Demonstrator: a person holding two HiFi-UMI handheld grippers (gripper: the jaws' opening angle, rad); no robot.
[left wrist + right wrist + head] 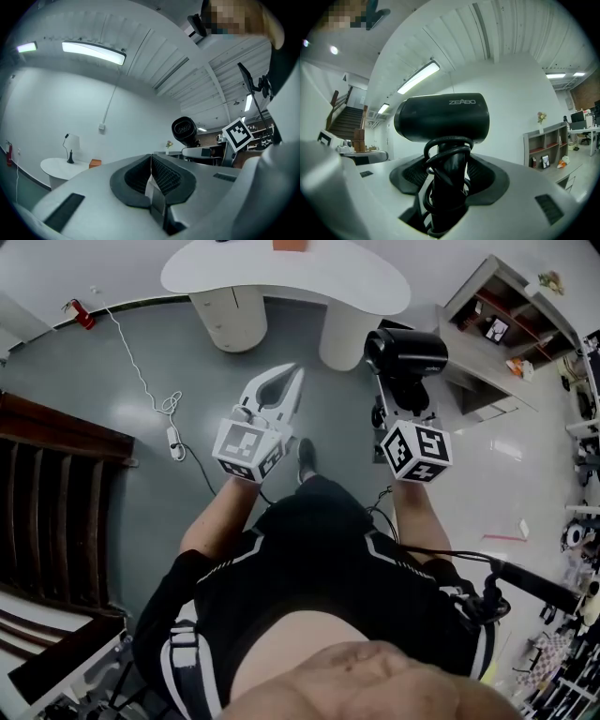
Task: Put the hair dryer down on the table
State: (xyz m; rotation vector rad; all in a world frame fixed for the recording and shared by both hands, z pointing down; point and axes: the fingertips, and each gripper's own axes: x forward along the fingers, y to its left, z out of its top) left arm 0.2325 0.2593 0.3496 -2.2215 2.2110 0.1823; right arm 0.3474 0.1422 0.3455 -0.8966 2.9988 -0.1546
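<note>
We grip a black hair dryer (pixel 405 351) by its cord-wrapped handle in our right gripper (pixel 409 401) at one o'clock, likely so the cord cannot dangle on the way to the white table (pixel 234 276) at twelve o'clock, while our left gripper (pixel 292 374), jaws together, holds nothing.

light: bright ceiling tubes (pixel 93 52) | glare: soft on floor (pixel 94 427) | edges: fisheye-warped, dark corners

Head view downward; gripper views level, facing table (pixel 281 282).
</note>
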